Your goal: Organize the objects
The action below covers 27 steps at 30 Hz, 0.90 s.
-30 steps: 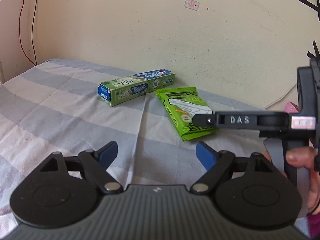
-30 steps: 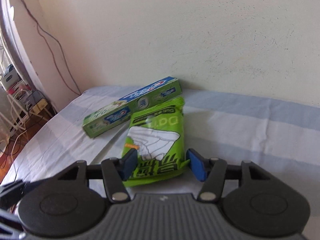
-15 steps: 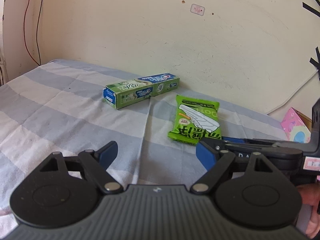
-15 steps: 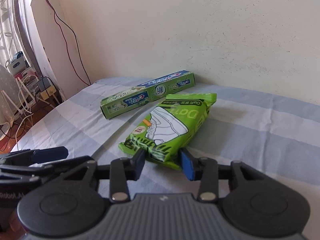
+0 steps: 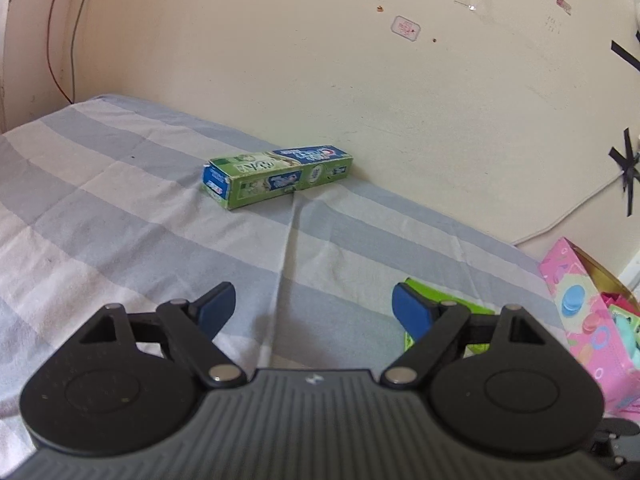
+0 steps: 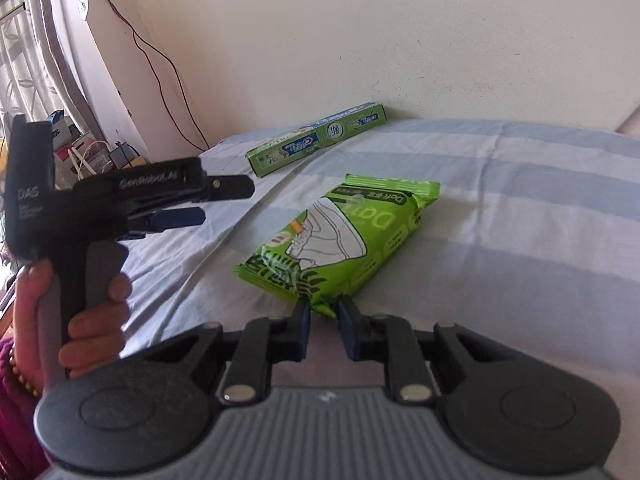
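Note:
A green wipes packet [image 6: 340,236] lies on the striped bedsheet [image 6: 520,240]. My right gripper [image 6: 323,314] is shut on the packet's near corner. In the left wrist view only a sliver of the packet [image 5: 460,304] shows behind the right fingertip. A green and blue toothpaste box [image 5: 276,176] lies near the wall; it also shows in the right wrist view [image 6: 320,140]. My left gripper [image 5: 312,306] is open and empty above the sheet, well short of the box. It shows from the side in the right wrist view [image 6: 208,200], left of the packet.
A pink patterned box [image 5: 588,320] stands at the bed's right edge. The cream wall [image 5: 360,80] runs close behind the toothpaste box. Cables and clutter [image 6: 80,148] sit on the floor left of the bed.
My right gripper has closed on the packet's near corner and dragged it toward me, away from the toothpaste box. My left gripper stayed open and moved left.

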{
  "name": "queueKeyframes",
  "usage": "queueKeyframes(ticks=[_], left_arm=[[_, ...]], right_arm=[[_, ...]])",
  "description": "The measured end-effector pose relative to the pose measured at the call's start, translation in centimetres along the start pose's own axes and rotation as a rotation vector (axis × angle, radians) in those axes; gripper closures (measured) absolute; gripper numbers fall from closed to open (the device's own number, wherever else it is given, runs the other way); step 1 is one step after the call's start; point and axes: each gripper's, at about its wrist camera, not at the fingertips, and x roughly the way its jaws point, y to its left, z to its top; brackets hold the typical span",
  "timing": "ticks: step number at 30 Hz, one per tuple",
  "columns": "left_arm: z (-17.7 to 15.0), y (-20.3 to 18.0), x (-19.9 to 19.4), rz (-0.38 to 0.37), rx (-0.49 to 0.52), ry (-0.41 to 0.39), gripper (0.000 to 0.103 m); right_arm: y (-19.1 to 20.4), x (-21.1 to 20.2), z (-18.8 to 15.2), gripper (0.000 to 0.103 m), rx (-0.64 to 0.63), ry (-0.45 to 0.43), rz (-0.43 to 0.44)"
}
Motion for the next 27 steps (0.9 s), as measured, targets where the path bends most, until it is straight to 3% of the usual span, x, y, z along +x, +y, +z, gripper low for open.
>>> queueKeyframes(ticks=[4,5,9,12,14,17,18,19,22,27], left_arm=[[-0.5,-1.1,0.3,-0.170,0.039,0.060,0.016],[-0.7,-1.5,0.4,-0.192,0.055,0.075,0.016],[-1.4,-2.4,1.2,-0.226,0.099,0.127,0.016],[-2.0,-2.8,2.0,-0.265,0.113,0.180,0.018],[-2.4,-3.5,2.0,-0.265,0.152,0.173,0.022],[-3.2,-4.8,1.8,-0.258,0.217,0.157,0.032],[-3.4,-5.1,1.6,-0.285,0.220,0.166,0.036],[-3.5,-5.5,1.6,-0.293,0.215,0.177,0.040],[-3.9,-7.1,0.9,-0.268,0.243,0.175,0.040],[-3.7,-11.4,-1.6,-0.368,0.255,0.137,0.042]], right_arm=[[0.4,-2.2,-1.5,0.077,-0.030,-0.026,-0.060],[0.4,-2.5,-1.7,0.068,-0.030,-0.032,-0.065],[0.7,-3.2,-1.6,0.051,-0.050,-0.060,-0.083],[1.5,-2.5,-1.3,0.045,-0.098,-0.064,-0.090],[2.2,-1.5,-1.3,0.043,-0.132,-0.049,-0.104],[2.8,-0.1,-1.1,0.047,-0.173,-0.046,-0.118],[3.0,0.0,-1.0,0.067,-0.171,-0.050,-0.100],[3.1,-0.1,-1.0,0.073,-0.165,-0.053,-0.092],[3.5,-1.3,-1.9,0.078,-0.196,-0.100,-0.150],[2.6,-7.1,-3.1,0.078,-0.198,-0.258,-0.236]])
